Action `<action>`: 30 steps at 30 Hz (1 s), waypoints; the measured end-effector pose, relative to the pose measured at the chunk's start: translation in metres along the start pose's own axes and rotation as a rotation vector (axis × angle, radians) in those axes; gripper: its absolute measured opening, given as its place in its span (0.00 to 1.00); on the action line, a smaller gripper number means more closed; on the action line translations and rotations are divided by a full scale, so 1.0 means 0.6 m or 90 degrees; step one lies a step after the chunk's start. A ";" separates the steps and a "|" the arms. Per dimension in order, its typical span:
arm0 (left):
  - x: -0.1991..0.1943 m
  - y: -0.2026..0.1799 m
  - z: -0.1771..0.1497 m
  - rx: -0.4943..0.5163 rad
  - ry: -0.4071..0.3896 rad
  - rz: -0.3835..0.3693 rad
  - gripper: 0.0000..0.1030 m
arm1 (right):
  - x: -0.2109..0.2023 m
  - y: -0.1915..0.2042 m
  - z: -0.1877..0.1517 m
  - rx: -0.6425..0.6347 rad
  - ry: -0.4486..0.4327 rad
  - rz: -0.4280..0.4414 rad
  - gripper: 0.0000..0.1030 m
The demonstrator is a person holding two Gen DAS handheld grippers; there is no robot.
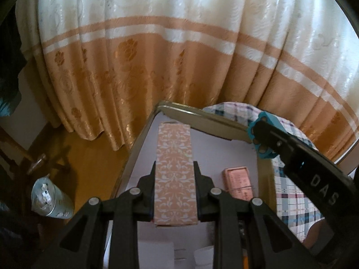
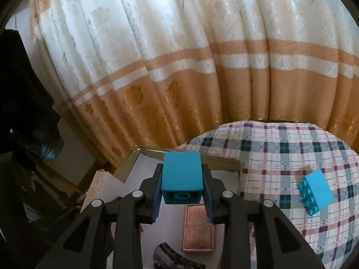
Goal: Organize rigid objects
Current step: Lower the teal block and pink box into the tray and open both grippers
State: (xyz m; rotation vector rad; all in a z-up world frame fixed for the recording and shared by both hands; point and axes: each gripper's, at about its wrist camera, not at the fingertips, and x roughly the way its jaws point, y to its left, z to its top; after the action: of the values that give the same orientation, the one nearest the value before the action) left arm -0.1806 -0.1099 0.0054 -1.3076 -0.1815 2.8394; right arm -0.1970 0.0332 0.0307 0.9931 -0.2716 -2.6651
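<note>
My left gripper (image 1: 175,168) is shut on a long pink box with a white floral pattern (image 1: 175,148), held above a gold-rimmed tray (image 1: 143,139) with a white floor. A small copper-pink box (image 1: 239,183) lies in the tray. My right gripper (image 2: 182,179) is shut on a teal building block (image 2: 181,174), hovering over the tray's far rim (image 2: 139,151). The left wrist view shows that block (image 1: 261,134) at the right. A second teal block (image 2: 315,195) lies on the plaid cloth (image 2: 280,157). The copper-pink box (image 2: 197,228) sits below the held block.
A cream and orange curtain (image 1: 179,56) hangs close behind the tray. A silver tin (image 1: 50,199) stands on the wooden floor at left, near chair legs (image 1: 27,157). A dark sequined item (image 2: 170,257) lies at the tray's near end.
</note>
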 end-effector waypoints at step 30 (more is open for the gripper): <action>-0.005 -0.039 -0.014 0.031 -0.023 0.082 0.99 | -0.045 -0.077 -0.029 0.139 -0.050 0.077 0.68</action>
State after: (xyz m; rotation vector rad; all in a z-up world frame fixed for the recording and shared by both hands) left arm -0.1729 -0.0859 0.0049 -1.3059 -0.0287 2.9543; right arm -0.1752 0.0844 0.0219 0.9013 -0.6300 -2.6068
